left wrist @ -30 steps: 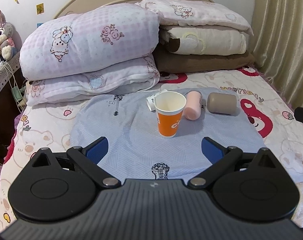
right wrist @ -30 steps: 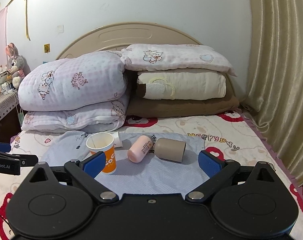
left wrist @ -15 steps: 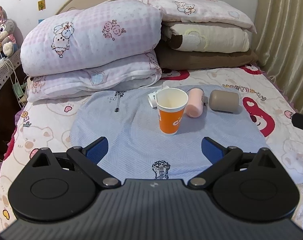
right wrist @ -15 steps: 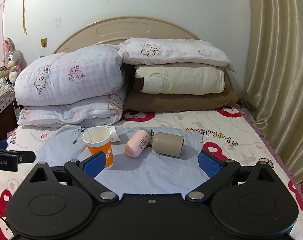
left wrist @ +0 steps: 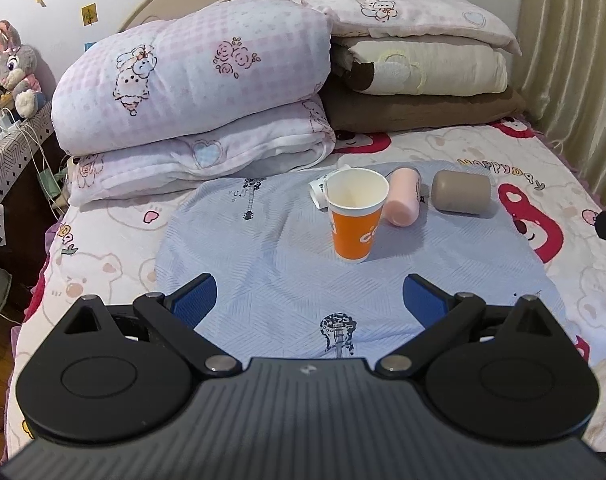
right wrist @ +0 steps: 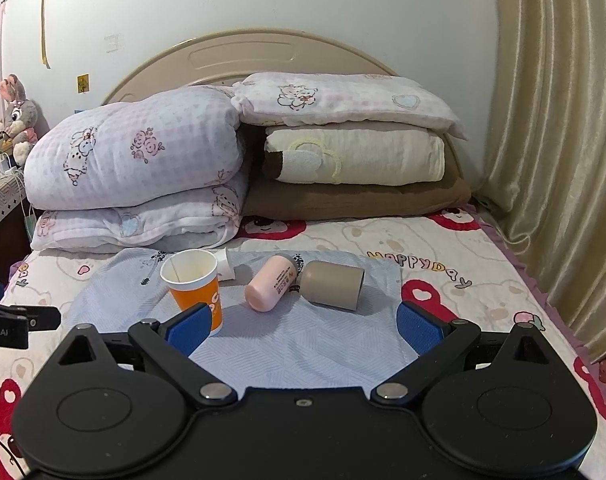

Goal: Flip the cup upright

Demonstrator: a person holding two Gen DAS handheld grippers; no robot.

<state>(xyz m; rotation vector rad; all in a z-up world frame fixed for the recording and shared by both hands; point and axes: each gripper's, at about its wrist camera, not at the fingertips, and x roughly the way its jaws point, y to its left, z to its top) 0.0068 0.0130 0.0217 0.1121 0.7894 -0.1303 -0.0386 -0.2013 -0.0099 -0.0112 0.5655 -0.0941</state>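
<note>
An orange paper cup [left wrist: 357,216] stands upright, mouth up, on a light blue cloth [left wrist: 263,256] on the bed; it also shows in the right wrist view [right wrist: 195,288]. A pink bottle [left wrist: 402,202] [right wrist: 271,287] and a taupe cup [left wrist: 461,198] [right wrist: 334,286] lie on their sides to its right. A small white cup [left wrist: 318,192] [right wrist: 225,268] lies on its side behind it. My left gripper [left wrist: 309,300] is open and empty, well short of the orange cup. My right gripper [right wrist: 303,326] is open and empty, in front of the objects.
Folded quilts [left wrist: 199,92] and stacked pillows [left wrist: 423,68] fill the head of the bed. A curtain [right wrist: 559,140] hangs on the right. A side table with a plush rabbit [left wrist: 17,68] and cables stands left. The left gripper's body [right wrist: 7,322] shows at the left edge of the right wrist view.
Both grippers have drawn back and risen slightly, so the cups look farther away. The objects on the cloth have not moved.
</note>
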